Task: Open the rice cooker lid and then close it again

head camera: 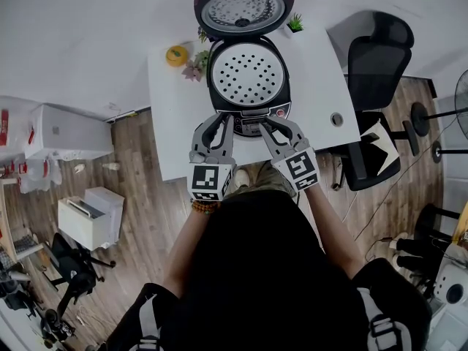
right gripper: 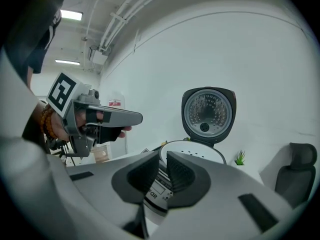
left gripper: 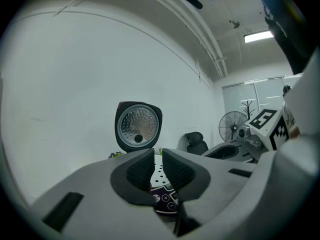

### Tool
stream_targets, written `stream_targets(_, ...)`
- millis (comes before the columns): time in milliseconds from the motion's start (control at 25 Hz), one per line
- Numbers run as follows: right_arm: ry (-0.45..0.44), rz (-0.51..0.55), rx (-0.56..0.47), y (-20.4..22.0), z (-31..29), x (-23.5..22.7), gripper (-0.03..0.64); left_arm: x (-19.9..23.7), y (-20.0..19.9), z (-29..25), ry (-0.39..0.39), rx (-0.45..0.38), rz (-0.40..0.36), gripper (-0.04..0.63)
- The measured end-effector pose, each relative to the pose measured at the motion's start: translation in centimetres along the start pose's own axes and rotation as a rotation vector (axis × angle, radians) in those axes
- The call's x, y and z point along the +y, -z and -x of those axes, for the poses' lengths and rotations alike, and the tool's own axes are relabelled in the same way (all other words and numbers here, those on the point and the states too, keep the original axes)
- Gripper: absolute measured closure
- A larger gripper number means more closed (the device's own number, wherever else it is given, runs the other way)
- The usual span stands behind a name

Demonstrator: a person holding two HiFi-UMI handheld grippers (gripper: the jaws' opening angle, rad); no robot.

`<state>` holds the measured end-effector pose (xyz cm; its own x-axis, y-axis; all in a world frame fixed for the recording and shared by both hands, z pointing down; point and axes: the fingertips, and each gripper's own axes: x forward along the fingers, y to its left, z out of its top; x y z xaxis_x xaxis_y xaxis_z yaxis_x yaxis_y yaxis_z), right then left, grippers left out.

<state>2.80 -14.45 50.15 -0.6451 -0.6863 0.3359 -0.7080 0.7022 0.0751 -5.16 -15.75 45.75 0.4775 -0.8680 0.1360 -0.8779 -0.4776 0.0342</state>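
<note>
Clenching left tongs (left gripper: 158, 170) and right tongs (right gripper: 163, 173) empty before rice cooker (head camera: 252, 114), seemingly preparing reaching beyond, pushing raised lid (head camera: 243, 7) down.

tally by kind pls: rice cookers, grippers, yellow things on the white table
rice cooker: 1
grippers: 2 (left gripper, right gripper)
yellow thing: 1
total: 4
</note>
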Motion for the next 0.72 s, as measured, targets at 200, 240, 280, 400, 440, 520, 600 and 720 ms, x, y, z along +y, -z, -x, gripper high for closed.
stream_targets(200, -0.045, -0.004, 0.014, -0.2, -0.1, 0.0, 0.469, 0.2, -0.2, -0.6, 0.007, 0.005, -0.011, 0.563)
stream_targets(240, -0.046, -0.003, 0.012, -0.3, -0.1, -0.1, 0.468, 0.3, -0.2, -0.8, 0.009, 0.006, -0.013, 0.563)
stream_targets(280, -0.046, -0.001, 0.010, -0.4, -0.1, -0.3, 0.466, 0.4, -0.2, -1.0, 0.011, 0.007, -0.015, 0.563)
stream_targets(400, -0.045, 0.003, -0.004, -1.0, -0.2, -1.1, 0.463, 0.9, -0.8, -1.6, 0.015, 0.001, -0.027, 0.563)
stream_targets(440, -0.046, 0.004, -0.009, -1.4, -0.2, -1.4, 0.463, 1.0, -1.1, -1.9, 0.017, -0.003, -0.033, 0.563)
stream_targets(520, -0.051, 0.002, -0.017, -2.1, -0.3, -2.1, 0.462, 1.5, -1.9, -2.6, 0.025, -0.014, -0.046, 0.563)
stream_targets(600, -0.060, -0.005, -0.020, -2.7, -0.6, -3.2, 0.459, 2.0, -2.8, -3.5, 0.032, -0.026, -0.060, 0.563)
stream_targets(720, -0.061, -0.001, -0.025, -3.9, -0.8, -5.3, 0.452, 2.8, -4.4, -4.7, 0.041, -0.044, -0.101, 0.563)
